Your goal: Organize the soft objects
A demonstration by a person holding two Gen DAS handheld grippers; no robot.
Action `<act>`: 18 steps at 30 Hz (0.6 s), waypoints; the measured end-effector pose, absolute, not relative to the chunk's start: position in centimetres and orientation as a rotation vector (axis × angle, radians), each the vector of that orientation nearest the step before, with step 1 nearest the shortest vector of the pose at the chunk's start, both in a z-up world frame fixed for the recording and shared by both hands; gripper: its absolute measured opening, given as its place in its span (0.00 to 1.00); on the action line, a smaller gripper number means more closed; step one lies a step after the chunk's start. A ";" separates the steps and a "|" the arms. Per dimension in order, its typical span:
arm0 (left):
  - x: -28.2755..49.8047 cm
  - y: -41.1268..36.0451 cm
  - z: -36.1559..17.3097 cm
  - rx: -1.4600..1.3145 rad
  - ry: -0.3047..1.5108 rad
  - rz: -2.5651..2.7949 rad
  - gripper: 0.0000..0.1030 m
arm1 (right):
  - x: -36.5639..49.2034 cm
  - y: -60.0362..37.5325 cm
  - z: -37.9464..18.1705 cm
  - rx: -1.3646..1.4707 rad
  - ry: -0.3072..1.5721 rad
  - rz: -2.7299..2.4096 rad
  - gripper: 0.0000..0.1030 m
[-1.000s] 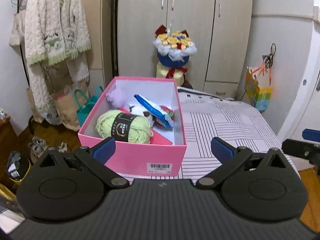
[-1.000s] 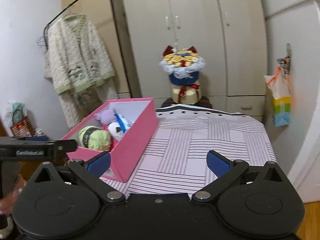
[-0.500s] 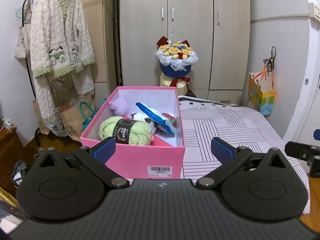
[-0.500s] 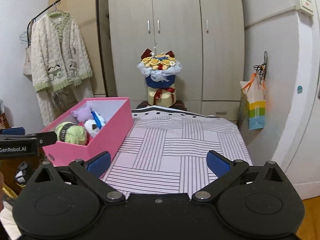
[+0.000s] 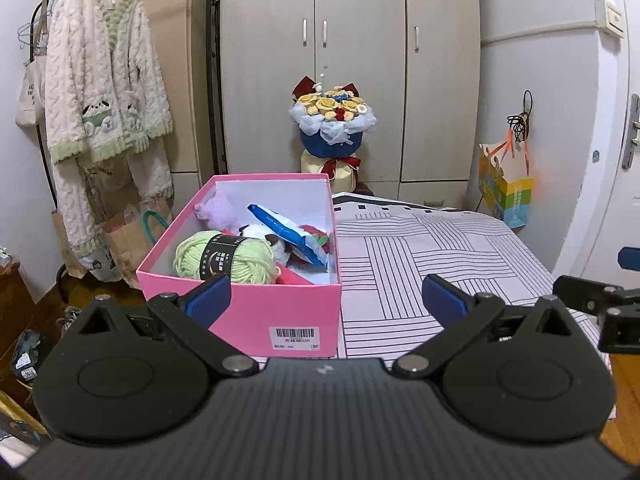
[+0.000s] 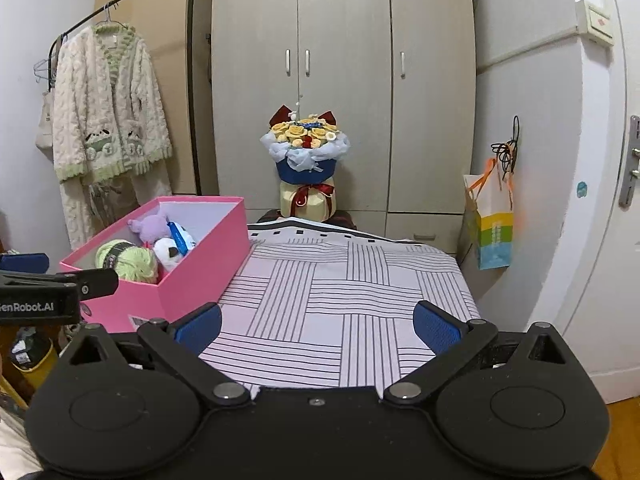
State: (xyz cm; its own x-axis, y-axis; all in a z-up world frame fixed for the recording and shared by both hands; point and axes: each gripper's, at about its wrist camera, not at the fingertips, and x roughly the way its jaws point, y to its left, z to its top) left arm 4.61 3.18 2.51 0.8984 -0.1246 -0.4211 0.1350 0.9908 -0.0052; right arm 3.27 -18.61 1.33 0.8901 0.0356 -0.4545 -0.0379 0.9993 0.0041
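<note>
— What sort of place is this?

— A bedroom in a home. A tall wardrobe (image 6: 344,92) with grey doors fills the far wall, and a fleecy robe (image 6: 108,108) hangs from a clothes rail (image 6: 192,80) beside it.

— Anything else that says someone lives here?

— A bouquet (image 6: 305,148) of yellow flowers in blue wrapping stands in front of the wardrobe. A colourful paper bag (image 6: 490,224) hangs from a hook on the right wall, near a white door with a metal handle (image 6: 631,160). Paper shopping bags (image 5: 128,236) sit on the wooden floor under the robe.

— And the striped surface?

— A striped cloth (image 6: 344,300) over it; whether that is a bed or a worktop, I cannot tell.
</note>
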 end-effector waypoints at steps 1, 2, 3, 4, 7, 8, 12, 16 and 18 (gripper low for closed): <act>4.5 3.1 2.5 0.027 0.432 -0.131 1.00 | 3.3 -18.6 1.3 -0.009 0.475 0.038 1.00; 4.5 3.0 2.4 0.028 0.432 -0.127 1.00 | 3.3 -18.6 1.3 -0.013 0.475 0.035 1.00; 4.5 3.0 2.4 0.029 0.434 -0.124 1.00 | 3.3 -18.7 1.3 -0.016 0.473 0.032 1.00; 4.5 2.9 2.4 0.031 0.437 -0.121 1.00 | 3.3 -18.7 1.2 -0.019 0.470 0.028 1.00; 4.5 2.8 2.4 0.043 0.437 -0.113 1.00 | 3.2 -19.0 1.2 -0.009 0.465 0.024 1.00; 4.4 2.8 2.4 0.048 0.435 -0.108 1.00 | 3.2 -19.1 1.2 -0.004 0.465 0.025 1.00; 4.5 2.8 2.3 0.054 0.434 -0.103 1.00 | 3.3 -19.2 1.1 0.005 0.462 0.017 1.00; 4.5 2.8 2.3 0.065 0.432 -0.102 1.00 | 3.3 -19.2 1.0 -0.002 0.456 0.001 1.00; 4.5 2.9 2.3 0.079 0.426 -0.098 1.00 | 3.5 -19.1 0.8 -0.011 0.464 0.002 1.00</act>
